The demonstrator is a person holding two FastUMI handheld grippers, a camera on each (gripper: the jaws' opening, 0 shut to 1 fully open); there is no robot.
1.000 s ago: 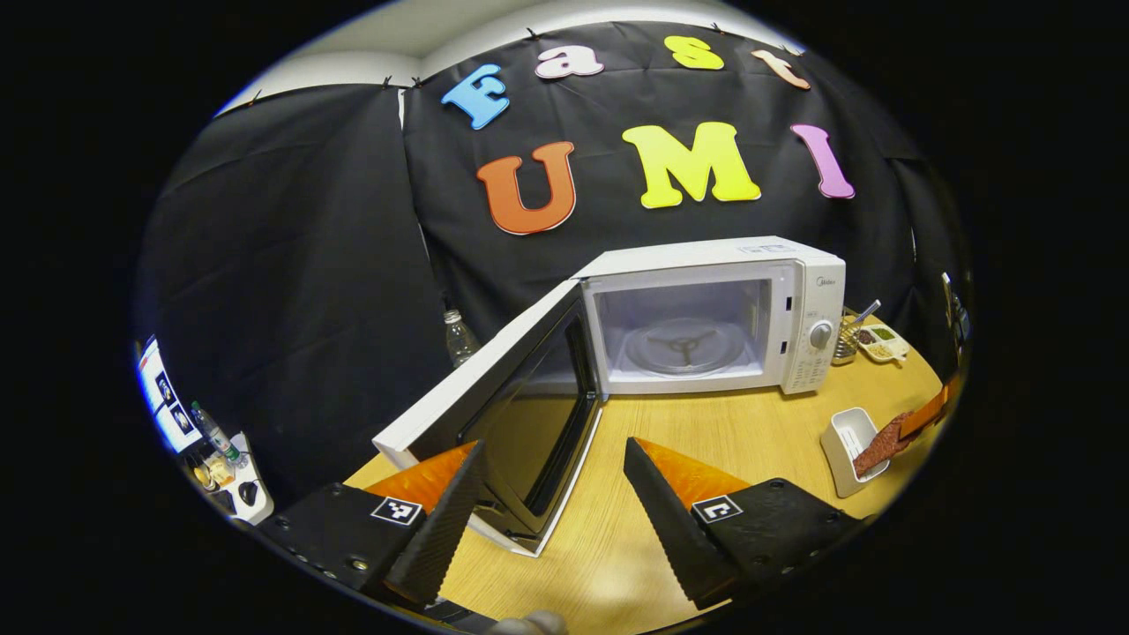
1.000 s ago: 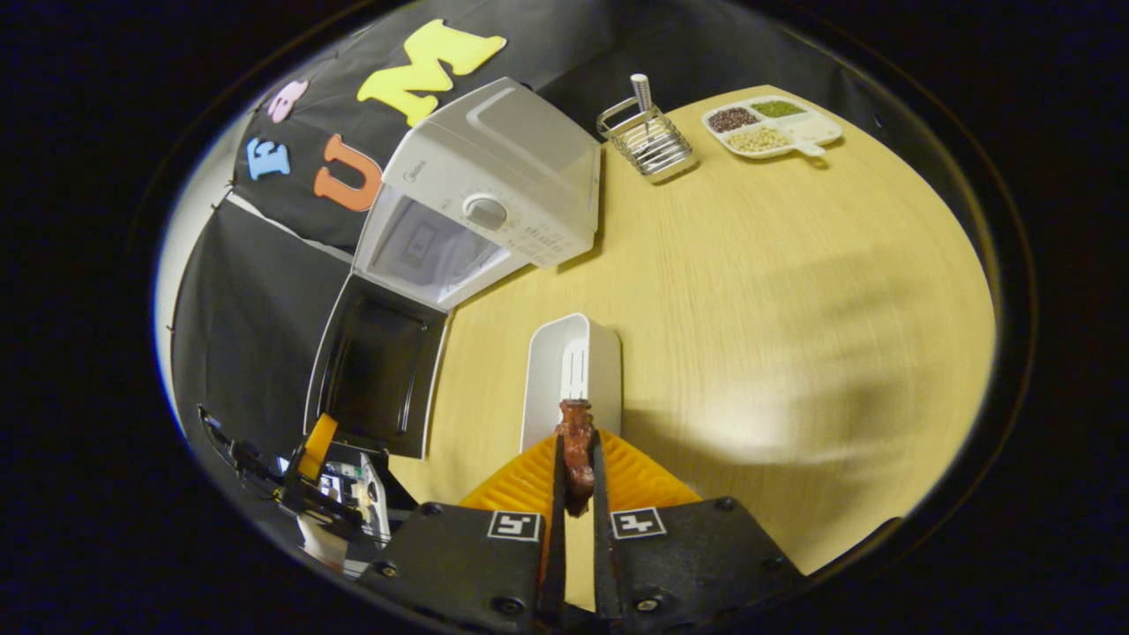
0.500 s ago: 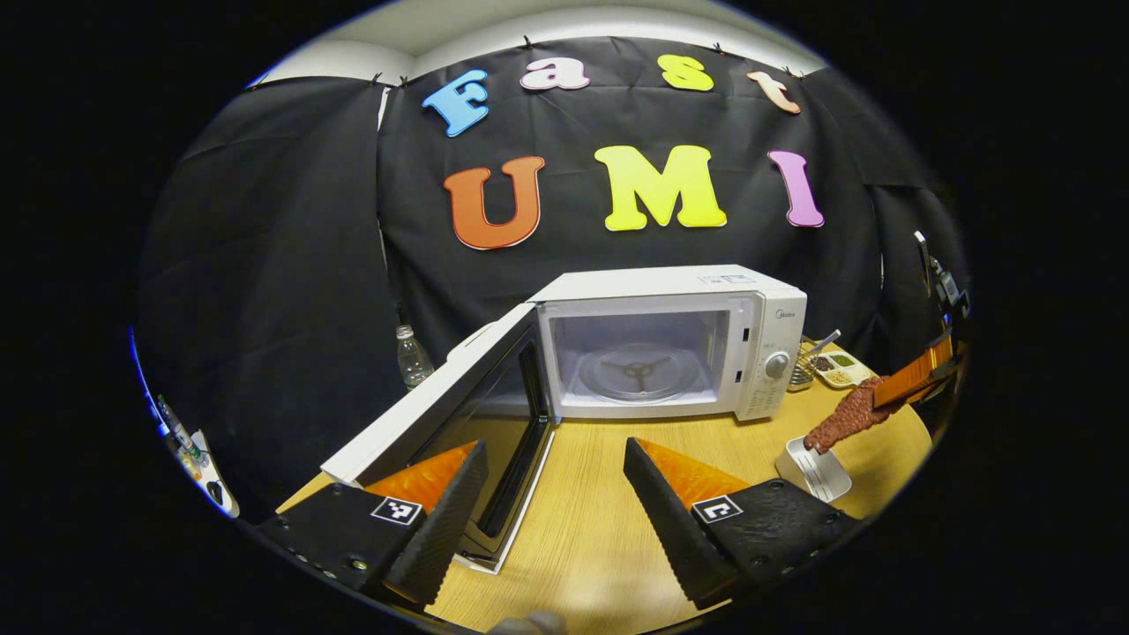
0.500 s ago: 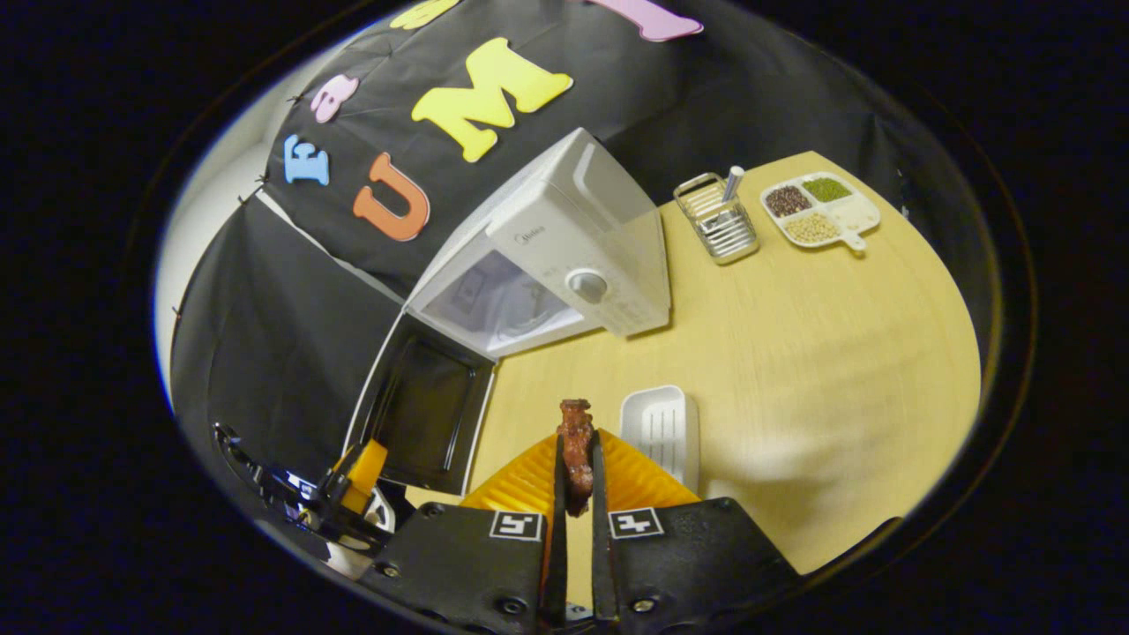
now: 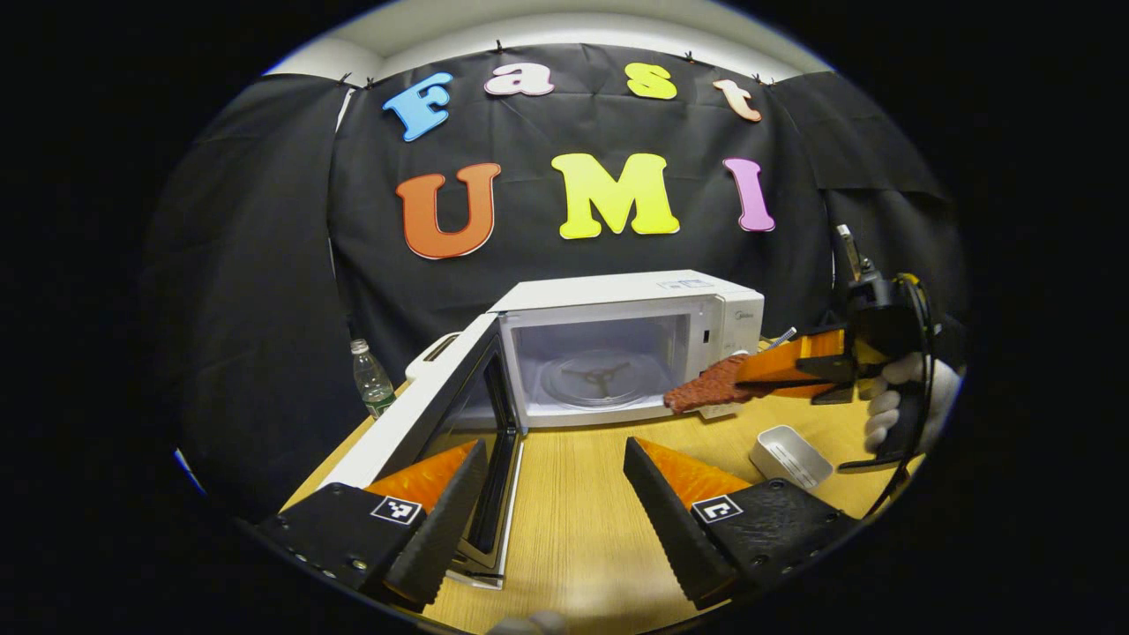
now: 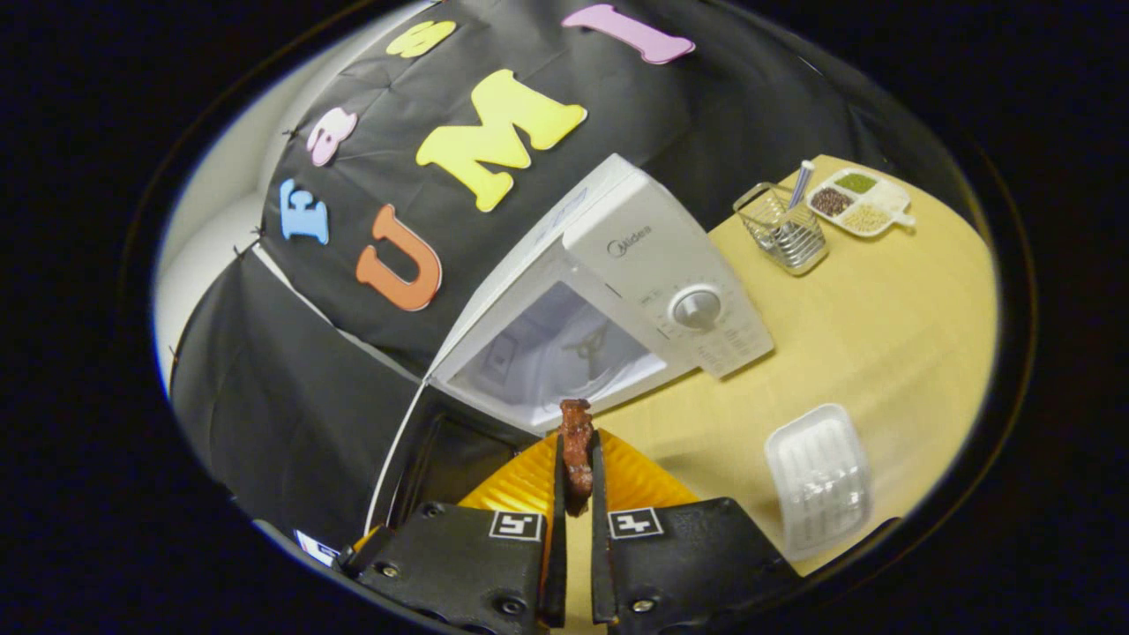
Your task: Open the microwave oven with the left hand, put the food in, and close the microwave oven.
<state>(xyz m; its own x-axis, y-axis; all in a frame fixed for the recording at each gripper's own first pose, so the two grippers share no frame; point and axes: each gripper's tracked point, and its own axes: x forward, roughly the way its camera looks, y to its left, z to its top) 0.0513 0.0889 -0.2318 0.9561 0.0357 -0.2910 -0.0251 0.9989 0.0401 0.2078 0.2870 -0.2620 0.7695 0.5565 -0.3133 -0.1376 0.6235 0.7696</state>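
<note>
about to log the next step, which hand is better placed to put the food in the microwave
Right. The right gripper is shut on the food just in front of the microwave, whose door stands open. The left gripper is open, holding nothing, low over the table by the door.

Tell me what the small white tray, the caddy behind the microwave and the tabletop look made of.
Small white tray: probably plastic, matte, with moulded ribs. Caddy: metal wire, shiny, see-through mesh. Tabletop: light wood or wood-look laminate; faint grain lines, smooth low sheen.
</note>
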